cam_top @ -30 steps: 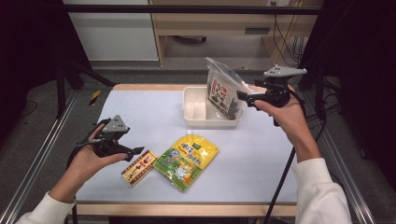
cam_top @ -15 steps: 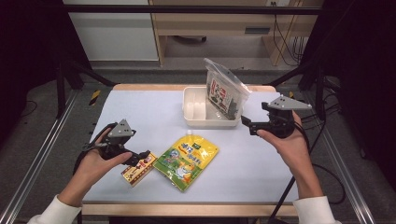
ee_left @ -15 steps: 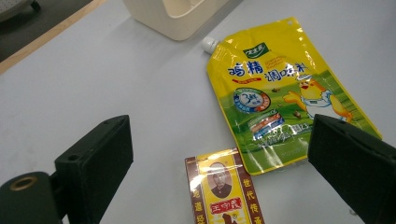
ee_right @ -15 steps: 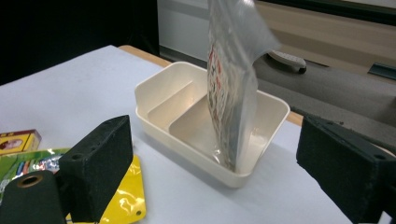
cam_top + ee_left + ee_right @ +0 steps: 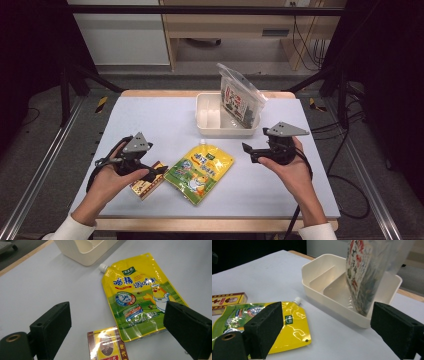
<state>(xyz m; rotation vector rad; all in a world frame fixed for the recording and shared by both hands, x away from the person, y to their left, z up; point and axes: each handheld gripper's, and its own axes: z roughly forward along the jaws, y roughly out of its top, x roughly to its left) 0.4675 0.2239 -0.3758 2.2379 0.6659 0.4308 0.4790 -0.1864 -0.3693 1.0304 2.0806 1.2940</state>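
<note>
A clear bag of dark dried food (image 5: 239,100) stands tilted in the right compartment of a white divided tray (image 5: 206,120). A yellow spouted pouch (image 5: 201,167) lies flat on the table, and a small yellow-and-red box (image 5: 148,183) lies just left of it. My left gripper (image 5: 154,171) hovers over the box, jaws wide open; between them I see the box (image 5: 107,345) and the pouch (image 5: 140,295). My right gripper (image 5: 249,151) is open near the table, right of the pouch and in front of the tray, facing the bag (image 5: 364,277) and tray (image 5: 324,272).
The table has a pale blue-white top (image 5: 150,120) with a wooden edge. The tray's left compartment (image 5: 322,277) holds nothing. Dark frame posts (image 5: 75,75) stand at the far corners, and cables (image 5: 350,190) trail off the right side.
My right gripper has let go of the bag, which stays in the tray, and has drawn back toward the near side and lower. My left gripper shifted slightly over the box.
</note>
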